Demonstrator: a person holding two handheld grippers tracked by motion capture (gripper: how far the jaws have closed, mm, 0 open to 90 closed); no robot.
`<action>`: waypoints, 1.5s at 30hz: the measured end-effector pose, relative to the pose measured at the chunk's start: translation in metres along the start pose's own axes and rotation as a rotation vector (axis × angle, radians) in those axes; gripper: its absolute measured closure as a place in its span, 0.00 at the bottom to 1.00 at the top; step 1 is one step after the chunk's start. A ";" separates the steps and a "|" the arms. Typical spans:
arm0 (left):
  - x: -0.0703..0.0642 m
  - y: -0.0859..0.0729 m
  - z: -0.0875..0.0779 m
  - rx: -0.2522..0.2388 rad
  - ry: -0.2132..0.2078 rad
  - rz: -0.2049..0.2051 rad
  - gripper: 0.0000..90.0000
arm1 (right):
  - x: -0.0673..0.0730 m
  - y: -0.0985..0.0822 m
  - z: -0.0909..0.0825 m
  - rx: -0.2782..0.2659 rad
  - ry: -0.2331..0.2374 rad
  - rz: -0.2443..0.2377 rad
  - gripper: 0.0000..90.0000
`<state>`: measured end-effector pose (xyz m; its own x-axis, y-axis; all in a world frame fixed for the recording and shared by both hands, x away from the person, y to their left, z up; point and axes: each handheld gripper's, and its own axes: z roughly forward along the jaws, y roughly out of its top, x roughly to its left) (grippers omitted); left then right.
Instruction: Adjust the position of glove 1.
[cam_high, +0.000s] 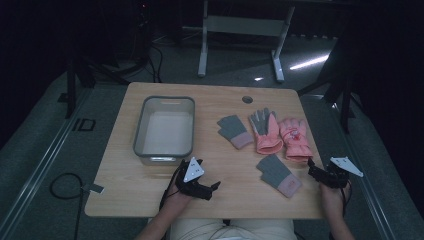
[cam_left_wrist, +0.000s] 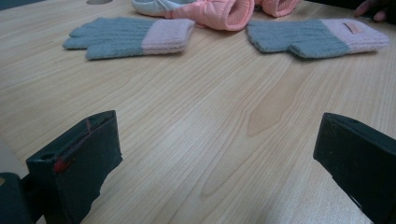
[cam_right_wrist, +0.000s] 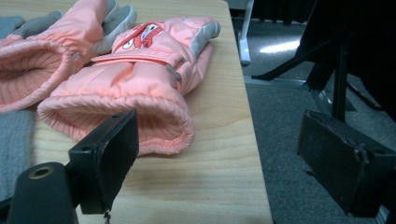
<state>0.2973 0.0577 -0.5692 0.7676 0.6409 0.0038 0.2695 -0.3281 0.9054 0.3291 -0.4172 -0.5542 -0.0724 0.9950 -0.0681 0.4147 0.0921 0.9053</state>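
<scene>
Four gloves lie on the right half of the wooden table (cam_high: 130, 190). One grey knit glove with a pink cuff (cam_high: 234, 131) (cam_left_wrist: 128, 37) rests mid-table, its twin (cam_high: 279, 175) (cam_left_wrist: 317, 37) closer to the front. Between them are two pink ski gloves, one palm-up (cam_high: 265, 131) (cam_right_wrist: 37, 51) and one with a red print (cam_high: 295, 139) (cam_right_wrist: 135, 88). My left gripper (cam_high: 212, 191) (cam_left_wrist: 215, 135) sits open on bare wood near the front edge, pointing at the gloves. Open too, my right gripper (cam_high: 311, 169) (cam_right_wrist: 219, 126) hovers at the table's right edge, just short of the printed glove's cuff.
An empty grey plastic bin (cam_high: 145, 145) stands on the left half of the table, just behind my left hand. A round cable hole (cam_high: 247, 99) is near the far edge. Grey carpet (cam_right_wrist: 299, 140) lies beyond the right edge, and a desk frame (cam_high: 240, 30) stands behind.
</scene>
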 end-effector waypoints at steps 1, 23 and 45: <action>0.000 0.000 0.000 0.000 0.000 0.000 0.00 | 0.000 0.000 0.000 0.005 0.003 0.000 0.14; 0.000 0.000 0.000 -0.008 0.010 -0.013 0.00 | 0.003 0.053 -0.023 -0.015 0.002 0.025 0.14; 0.000 -0.001 -0.003 -0.031 0.015 -0.007 0.00 | 0.027 0.122 -0.019 -0.065 0.078 -0.025 0.14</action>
<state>0.2952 0.0599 -0.5692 0.7569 0.6535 0.0031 0.2567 -0.3017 0.9182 0.3602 -0.3799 -0.4378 -0.1537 0.9863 -0.0604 0.3522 0.1118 0.9292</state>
